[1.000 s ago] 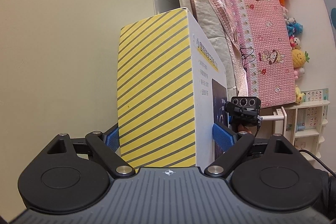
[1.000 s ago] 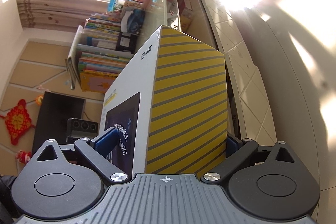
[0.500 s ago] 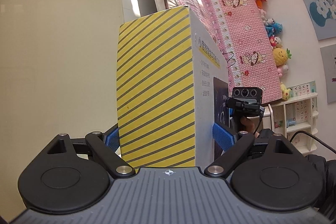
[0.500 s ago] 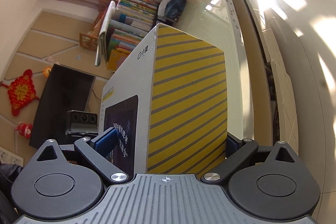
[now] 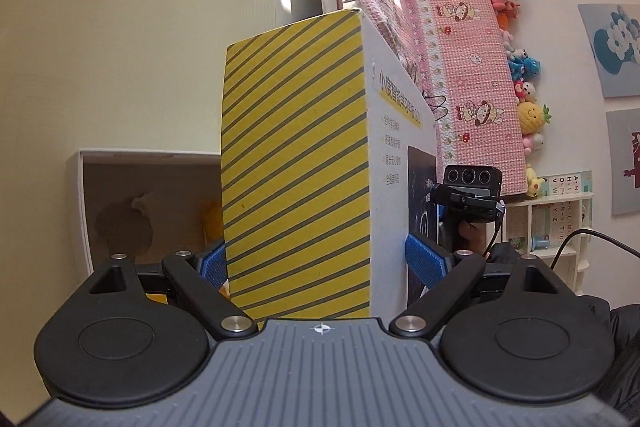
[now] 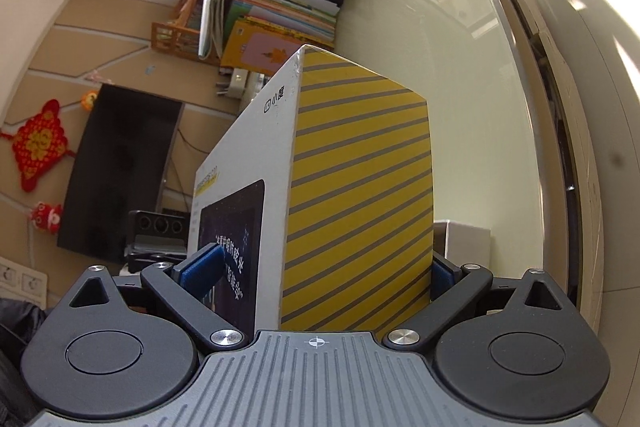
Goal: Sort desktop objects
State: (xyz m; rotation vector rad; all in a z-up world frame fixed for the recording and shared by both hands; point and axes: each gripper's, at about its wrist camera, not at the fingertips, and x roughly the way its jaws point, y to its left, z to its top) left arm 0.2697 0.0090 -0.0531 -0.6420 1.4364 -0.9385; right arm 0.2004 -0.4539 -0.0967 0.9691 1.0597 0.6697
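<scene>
Pale table (image 5: pixel 120 47) behind a striped box (image 5: pixel 296 167) carried by both hand-held grippers.
Left hand-held gripper (image 5: pixel 324 261) and right hand-held gripper (image 6: pixel 316 269) clamp it; an open white bin (image 5: pixel 148 203) has appeared lower left, likely its destination.

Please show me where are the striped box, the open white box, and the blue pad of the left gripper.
striped box (image 5: pixel 296 163): left wrist view, on its yellow striped side.
open white box (image 5: pixel 84 203): left wrist view, on its white wall.
blue pad (image 5: pixel 424 261): left wrist view, on one pad's textured face.

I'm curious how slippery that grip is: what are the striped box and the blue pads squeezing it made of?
The striped box looks like matte printed cardboard: crisp folded edges, a scuffed white corner in the right wrist view. The blue pads of the left tool seem to be rubber or soft plastic, judging by their fine ribbed texture; I can't be sure which.
</scene>
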